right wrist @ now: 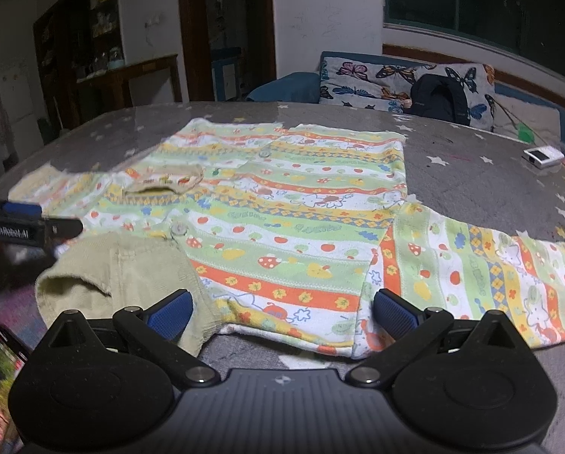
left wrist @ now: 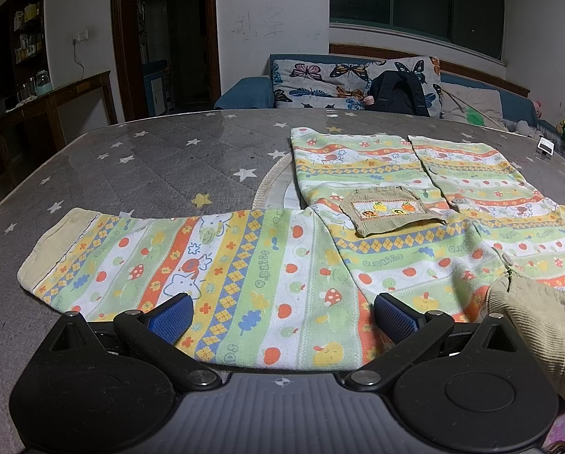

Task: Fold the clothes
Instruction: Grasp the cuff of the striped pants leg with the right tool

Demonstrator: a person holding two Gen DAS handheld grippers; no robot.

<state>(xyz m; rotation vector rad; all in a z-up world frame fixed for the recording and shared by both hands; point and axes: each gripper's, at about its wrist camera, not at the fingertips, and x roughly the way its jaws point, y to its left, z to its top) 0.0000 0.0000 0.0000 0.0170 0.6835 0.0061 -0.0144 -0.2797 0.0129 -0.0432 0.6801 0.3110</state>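
Note:
A child's striped cardigan (left wrist: 377, 196) with a fruit and mushroom print lies flat, front up, on the grey star-print table cover (left wrist: 161, 166). Its left sleeve (left wrist: 176, 265) stretches out sideways. My left gripper (left wrist: 282, 317) is open, its blue pads over the sleeve near the shoulder. The cardigan also shows in the right wrist view (right wrist: 282, 204), with its beige collar (right wrist: 131, 268) near me and its right sleeve (right wrist: 490, 280) spread out. My right gripper (right wrist: 280, 316) is open, just above the shoulder edge. The left gripper shows at the left edge of the right wrist view (right wrist: 29, 223).
A small beige pocket (left wrist: 392, 212) sits on the cardigan's chest. A white device (right wrist: 543, 157) lies on the table at the far right. A phone (right wrist: 2, 359) lies at the near left. A sofa with butterfly cushions (left wrist: 343, 83) and a black backpack (left wrist: 396, 92) stands behind the table.

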